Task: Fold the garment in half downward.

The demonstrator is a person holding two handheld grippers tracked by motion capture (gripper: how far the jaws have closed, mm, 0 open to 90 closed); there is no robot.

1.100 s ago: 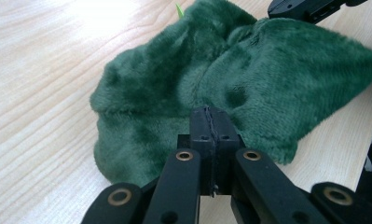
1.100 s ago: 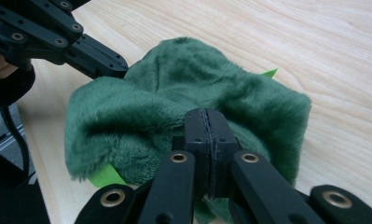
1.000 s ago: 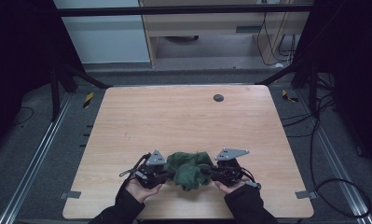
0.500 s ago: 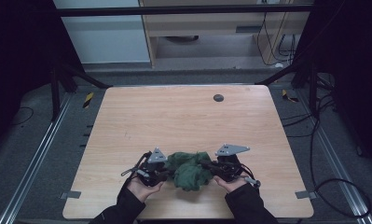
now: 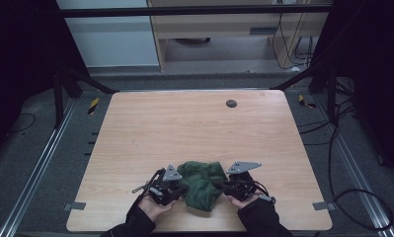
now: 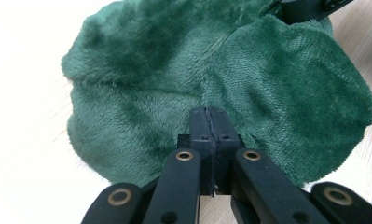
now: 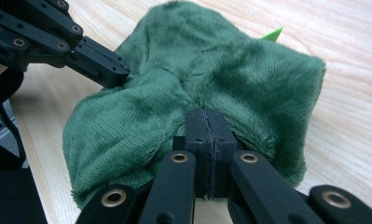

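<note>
The left gripper [image 6: 210,122] has its jaws pressed together on an edge of the green plush cloth [image 5: 200,183], and the right gripper [image 7: 209,125] is likewise clenched on the opposite edge — each pinching a fold. The cloth sits bunched between them at about 6 o'clock on the wooden table [image 5: 184,128], near its front edge. It looks light, limp and fuzzy — it should sag and stretch, so seams or hems give the surest hold.

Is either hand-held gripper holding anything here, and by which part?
Both hold the green cloth: the left hand-held gripper and right hand-held gripper each pinch its edge, on opposite sides.
</note>
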